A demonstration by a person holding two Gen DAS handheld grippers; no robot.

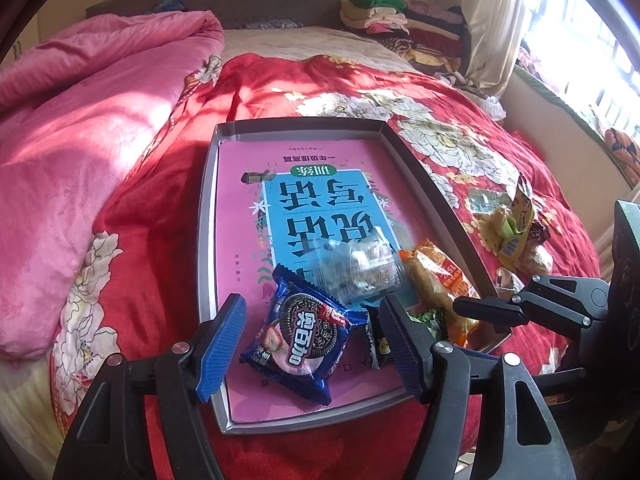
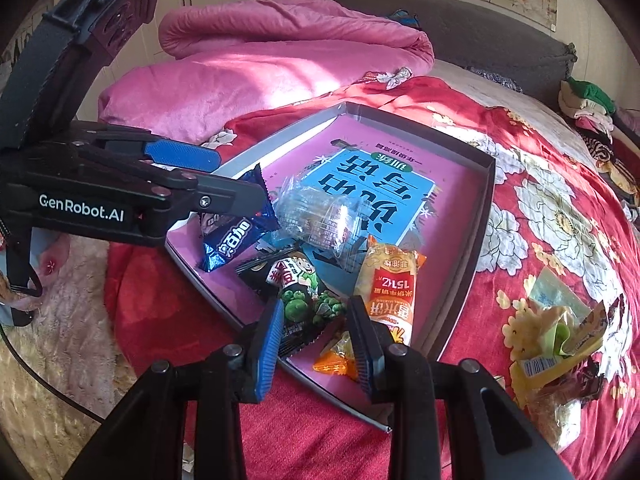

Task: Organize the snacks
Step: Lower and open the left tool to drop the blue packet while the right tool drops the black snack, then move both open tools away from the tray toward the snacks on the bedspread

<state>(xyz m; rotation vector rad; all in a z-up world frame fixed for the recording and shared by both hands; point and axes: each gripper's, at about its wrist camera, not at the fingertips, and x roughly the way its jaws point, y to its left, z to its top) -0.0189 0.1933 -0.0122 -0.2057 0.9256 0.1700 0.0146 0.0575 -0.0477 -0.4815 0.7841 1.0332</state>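
1. The left tool [image 1: 312,344] hangs low over the near end of the grey tray [image 1: 208,216], reaching forward, its blue-padded fingers [image 1: 220,344] spread wide on either side of the blue cookie packet [image 1: 300,344] with a clear gap on both sides; it is released and grips nothing.
2. The right tool [image 2: 312,344] comes in over the tray's near corner, its fingers also parted and holding nothing, with the black pea-snack packet [image 2: 304,292] lying between and just ahead of them.
3. The blue cookie packet lies flat in the tray on the pink book cover [image 1: 248,216]. In the left wrist view its long axis runs roughly along the tool's reach, tilted slightly, crimped ends near and far, with a dark sandwich cookie printed on it.
4. The pea-snack packet lies flat beside it, its long axis slanting across the tray.
5. The orange-yellow sausage-shaped packet [image 2: 390,284] lies along the tray's right side, lengthwise toward the right tool.
6. A clear crinkled wrapper [image 2: 320,216] sits in the middle of the tray, touching the other packets.
7. More loose snacks [image 2: 560,344] lie in a heap on the red floral bedspread [image 2: 540,184], outside the tray to its right.
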